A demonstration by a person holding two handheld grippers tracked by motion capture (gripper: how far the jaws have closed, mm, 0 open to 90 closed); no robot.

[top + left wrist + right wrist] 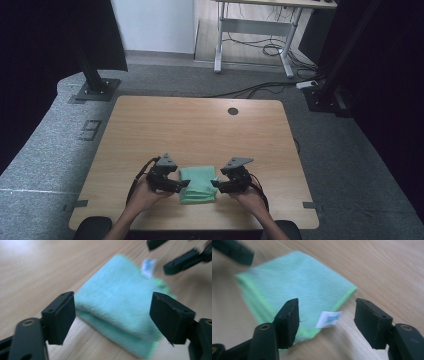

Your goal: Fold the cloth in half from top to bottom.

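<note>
A folded green cloth (199,184) lies flat on the wooden table (200,125) near its front edge. My left gripper (183,185) sits at the cloth's left edge and my right gripper (215,184) at its right edge, each held in a hand. In the left gripper view the open left gripper (112,313) frames the cloth's (120,305) folded edge without pressing it. The right gripper (327,315) also stands open around the cloth's (294,282) corner, where a small white label (329,318) sticks out. Neither pair of pads touches the fabric.
A dark round cable hole (233,111) sits at the table's far side. On the carpet beyond are a black stand base (95,90), a white-legged desk (255,30) and loose cables (260,90). Bare wood stretches behind the cloth.
</note>
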